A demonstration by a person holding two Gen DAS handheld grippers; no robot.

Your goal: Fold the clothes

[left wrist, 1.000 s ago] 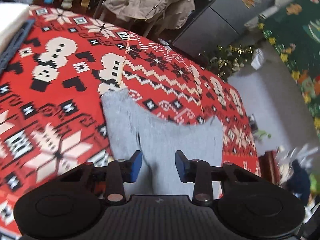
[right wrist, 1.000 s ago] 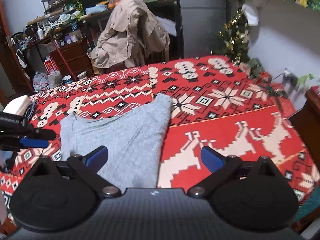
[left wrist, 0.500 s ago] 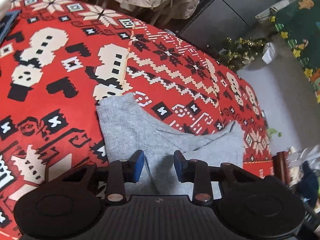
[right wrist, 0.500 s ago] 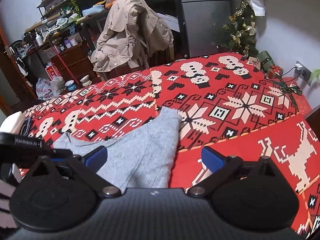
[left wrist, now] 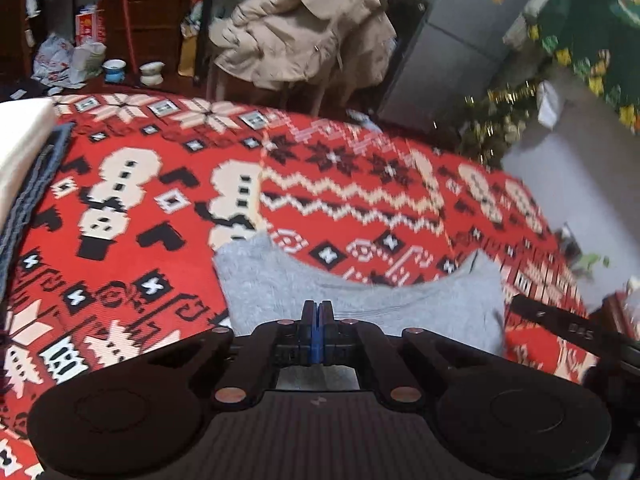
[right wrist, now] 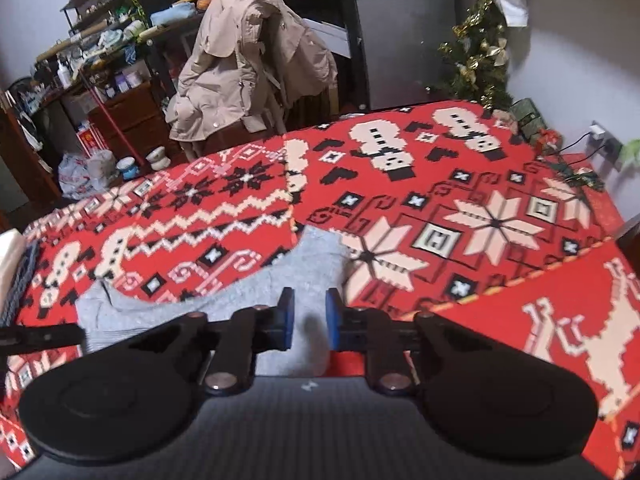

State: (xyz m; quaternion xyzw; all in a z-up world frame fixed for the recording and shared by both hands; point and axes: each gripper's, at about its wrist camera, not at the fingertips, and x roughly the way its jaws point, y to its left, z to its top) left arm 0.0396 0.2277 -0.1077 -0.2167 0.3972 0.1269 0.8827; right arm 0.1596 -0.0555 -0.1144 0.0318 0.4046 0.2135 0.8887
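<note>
The left tongs (left wrist: 317, 312) are pressed together over the near edge of a grey garment (left wrist: 360, 300), though whether cloth is pinched between them cannot be told. The garment lies on a worktop covered by a red patterned cloth (left wrist: 340, 184). At the worktop's left edge sits a white and dark folded stack (left wrist: 24, 160). Beyond the far edge a beige coat (left wrist: 308, 28) hangs over a chair. The other tongs (left wrist: 568, 328) reach in at the right edge, blurred.

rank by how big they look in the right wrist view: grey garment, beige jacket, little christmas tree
1. Beige jacket
2. Grey garment, partly hidden by the right gripper, so close to the jacket
3. Christmas tree, farthest away
</note>
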